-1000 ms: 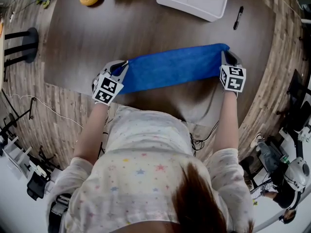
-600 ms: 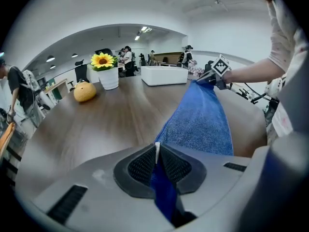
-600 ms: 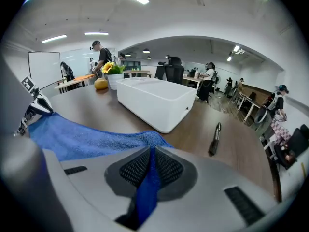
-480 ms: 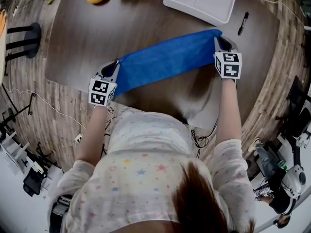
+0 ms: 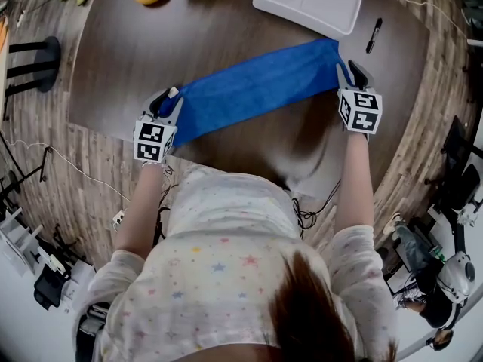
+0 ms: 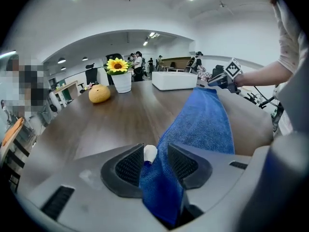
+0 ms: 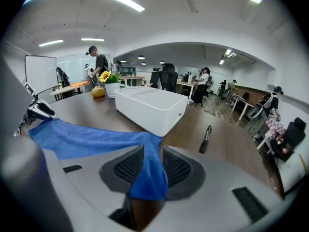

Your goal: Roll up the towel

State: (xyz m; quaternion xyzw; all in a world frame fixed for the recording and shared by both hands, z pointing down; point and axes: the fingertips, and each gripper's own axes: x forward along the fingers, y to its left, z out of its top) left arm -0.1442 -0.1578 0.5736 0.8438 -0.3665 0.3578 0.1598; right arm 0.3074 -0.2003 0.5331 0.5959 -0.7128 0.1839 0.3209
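Towel [image 5: 253, 89] stretches blue over the table [image 5: 189, 36]. The left gripper [image 5: 170, 102] has just been opening its jaws, with the towel loose between them. The right gripper [image 5: 349, 72] pinches the far right end.

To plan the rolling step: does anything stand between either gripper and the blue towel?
Nothing visible does. The right gripper is shut on one end of the towel; the left gripper's jaws have just been opening, with the other end between them. The white tray and pen lie beyond it.
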